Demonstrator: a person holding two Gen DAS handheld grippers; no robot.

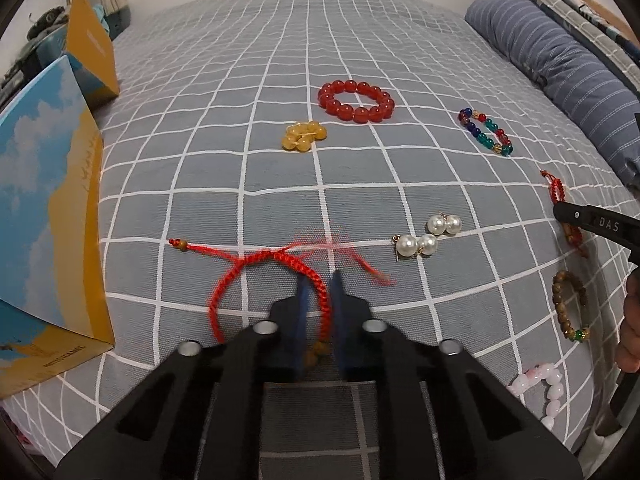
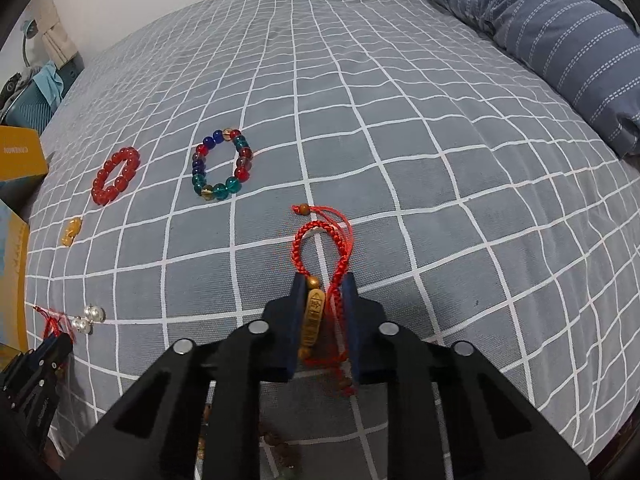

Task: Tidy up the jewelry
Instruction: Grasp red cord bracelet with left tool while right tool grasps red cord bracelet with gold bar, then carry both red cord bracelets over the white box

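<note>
My left gripper (image 1: 319, 280) is shut on a red braided cord bracelet (image 1: 236, 276). The bracelet's loop lies to the left on the grey checked bedsheet (image 1: 360, 40), and its tail is blurred. My right gripper (image 2: 324, 282) is shut on a second red cord bracelet (image 2: 304, 236) with a carved wooden tablet bead (image 2: 314, 316) between the blue pads. On the sheet lie a red bead bracelet (image 1: 356, 100), a yellow bead cluster (image 1: 304, 136), a multicolour glass bead bracelet (image 2: 222, 166) and pearl earrings (image 1: 428, 236).
Blue-and-yellow boxes (image 1: 52, 220) stand along the left edge of the bed. A striped blue pillow (image 2: 540, 40) lies at the right. A wooden bead bracelet (image 1: 568, 304) and a pink bead bracelet (image 1: 544, 388) rest near the right side, beside a hand (image 1: 630, 332).
</note>
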